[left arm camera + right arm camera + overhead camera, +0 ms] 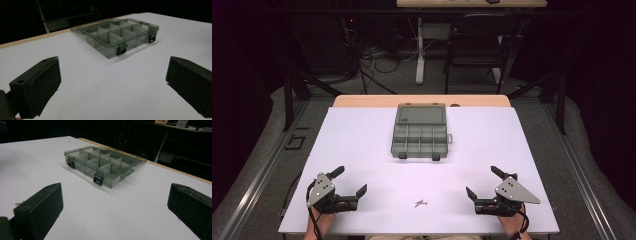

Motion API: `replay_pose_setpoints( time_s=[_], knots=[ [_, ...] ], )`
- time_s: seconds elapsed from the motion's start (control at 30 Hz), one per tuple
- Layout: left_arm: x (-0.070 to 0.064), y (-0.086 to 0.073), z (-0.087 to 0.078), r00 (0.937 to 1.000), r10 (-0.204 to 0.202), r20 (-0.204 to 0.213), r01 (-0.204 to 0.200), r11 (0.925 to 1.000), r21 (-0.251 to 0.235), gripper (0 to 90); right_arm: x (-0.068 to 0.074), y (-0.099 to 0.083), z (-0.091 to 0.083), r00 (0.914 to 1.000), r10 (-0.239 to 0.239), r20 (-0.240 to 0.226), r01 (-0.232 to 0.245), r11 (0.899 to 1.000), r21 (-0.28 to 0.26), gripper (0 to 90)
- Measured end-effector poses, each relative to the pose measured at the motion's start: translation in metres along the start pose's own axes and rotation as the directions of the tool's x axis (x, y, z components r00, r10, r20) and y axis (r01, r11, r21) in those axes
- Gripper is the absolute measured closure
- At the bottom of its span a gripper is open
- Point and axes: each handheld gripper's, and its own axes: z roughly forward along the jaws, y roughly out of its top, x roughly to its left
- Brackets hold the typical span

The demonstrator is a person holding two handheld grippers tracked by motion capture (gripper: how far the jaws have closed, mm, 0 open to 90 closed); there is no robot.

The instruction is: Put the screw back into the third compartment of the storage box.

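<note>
We see the white table (362, 150) spread under both claws, with bare surface between them and everything ahead. Beyond both claws, up the middle of the table, sits the grey plastic box (419, 138), its lid lying open flat behind it and its two dark latches (121, 51) facing us; the compartments look empty. Our left claw (350, 181) rests near the front edge, jaws spread wide and holding nothing. Our right claw (481, 182) mirrors it, also wide and empty. Between the two claws, slightly nearer the right one, lie a few small screws (421, 203), touching neither claw.
</note>
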Motion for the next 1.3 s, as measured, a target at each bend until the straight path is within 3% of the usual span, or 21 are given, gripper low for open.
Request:
replay_pose_setpoints(
  time_s=[0.23,0.7,1.0,1.3],
  knots=[
    [0.0,0.0,0.0,1.0,0.004,0.003,-0.004,1.0,0.001,0.0,0.003,0.002,0.005,0.9998,-0.002,-0.021,0.002,1.0,0.0,0.0],
    [0.001,0.0,0.001,1.0,-0.005,0.0,0.005,1.0,0.001,0.0,0.011,0.011,0.023,0.9924,-0.014,-0.122,0.02,0.999,0.045,0.0],
    [0.002,0.0,0.0,1.0,-0.003,0.007,0.003,1.0,0.005,0.0,0.022,0.017,0.041,0.9813,-0.037,-0.189,0.052,0.996,0.076,0.0],
    [0.001,0.0,0.0,1.0,-0.004,0.009,0.004,1.0,0.006,0.0,0.033,0.022,0.055,0.9603,-0.043,-0.276,0.074,0.992,0.105,0.0]
  ],
)
